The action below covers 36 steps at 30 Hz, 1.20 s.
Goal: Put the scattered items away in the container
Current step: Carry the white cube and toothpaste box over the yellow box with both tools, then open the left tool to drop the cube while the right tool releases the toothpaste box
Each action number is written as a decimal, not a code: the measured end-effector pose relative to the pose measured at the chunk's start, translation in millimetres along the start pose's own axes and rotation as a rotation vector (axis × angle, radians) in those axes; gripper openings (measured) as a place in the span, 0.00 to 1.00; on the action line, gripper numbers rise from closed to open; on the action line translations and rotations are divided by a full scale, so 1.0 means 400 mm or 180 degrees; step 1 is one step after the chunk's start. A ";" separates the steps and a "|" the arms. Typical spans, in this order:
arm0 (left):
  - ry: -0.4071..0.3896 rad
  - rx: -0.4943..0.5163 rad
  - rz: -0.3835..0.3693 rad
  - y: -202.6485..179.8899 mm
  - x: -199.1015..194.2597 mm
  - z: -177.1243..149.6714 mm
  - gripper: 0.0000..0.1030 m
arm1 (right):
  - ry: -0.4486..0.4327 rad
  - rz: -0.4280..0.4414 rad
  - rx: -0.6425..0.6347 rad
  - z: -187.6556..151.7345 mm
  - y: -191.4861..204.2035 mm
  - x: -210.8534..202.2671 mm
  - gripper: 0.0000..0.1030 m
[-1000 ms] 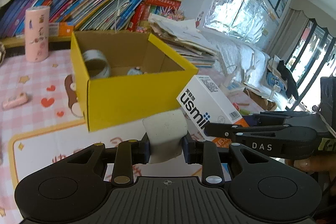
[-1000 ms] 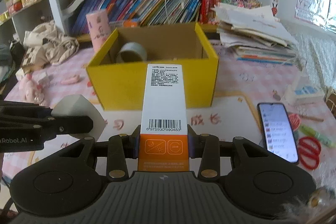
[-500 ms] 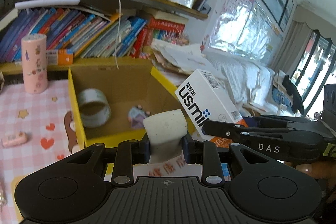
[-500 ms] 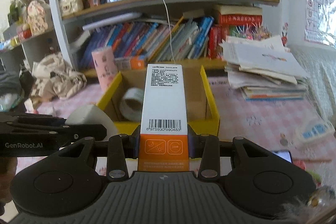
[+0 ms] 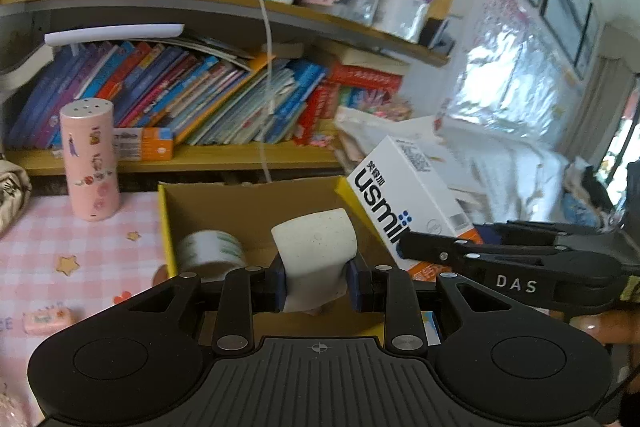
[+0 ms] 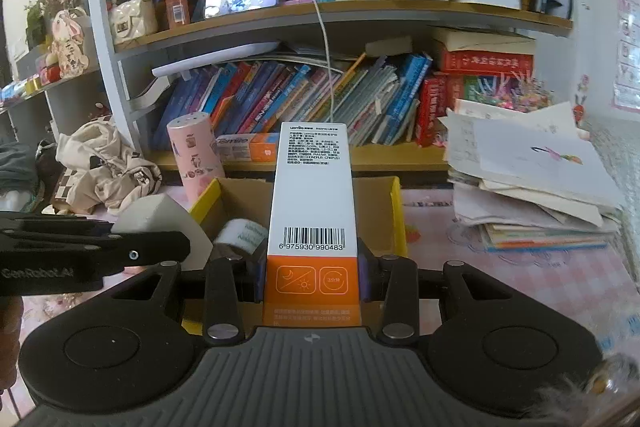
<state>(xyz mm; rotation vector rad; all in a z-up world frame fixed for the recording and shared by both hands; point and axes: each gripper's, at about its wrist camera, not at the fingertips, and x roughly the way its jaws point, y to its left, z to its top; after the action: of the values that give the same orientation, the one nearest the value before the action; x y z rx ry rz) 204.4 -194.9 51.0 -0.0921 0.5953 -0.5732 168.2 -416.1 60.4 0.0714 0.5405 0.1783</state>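
item one: white sponge block (image 5: 314,247), soft and light, my left gripper (image 5: 316,285) jaws clamped low on its sides, above the yellow box (image 5: 166,223); item two: toothpaste carton (image 6: 312,211), stiff, light, crushable, my right gripper (image 6: 312,279) jaws clamped across its orange end, poised above the same box.

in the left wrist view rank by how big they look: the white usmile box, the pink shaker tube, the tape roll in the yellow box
1. white usmile box, though it is held nearer the camera
2. pink shaker tube
3. tape roll, partly hidden behind the claw, so its full size is unsure
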 end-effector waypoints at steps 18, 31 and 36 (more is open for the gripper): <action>0.0396 0.0135 0.0358 0.041 0.143 -0.015 0.27 | 0.0413 0.0279 -0.0360 0.009 0.001 0.196 0.36; 0.0675 0.0351 0.0413 0.050 0.204 -0.049 0.27 | 0.0688 0.0342 -0.0504 0.023 0.038 0.324 0.36; 0.0726 0.0552 0.0435 0.036 0.213 -0.055 0.27 | 0.0904 0.0296 -0.0490 0.008 0.038 0.369 0.36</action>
<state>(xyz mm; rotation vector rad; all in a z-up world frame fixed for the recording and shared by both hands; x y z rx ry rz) 256.8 -226.7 -13.8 0.1786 0.7641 -0.5035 292.0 -373.6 -9.9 -0.0803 0.8053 0.3233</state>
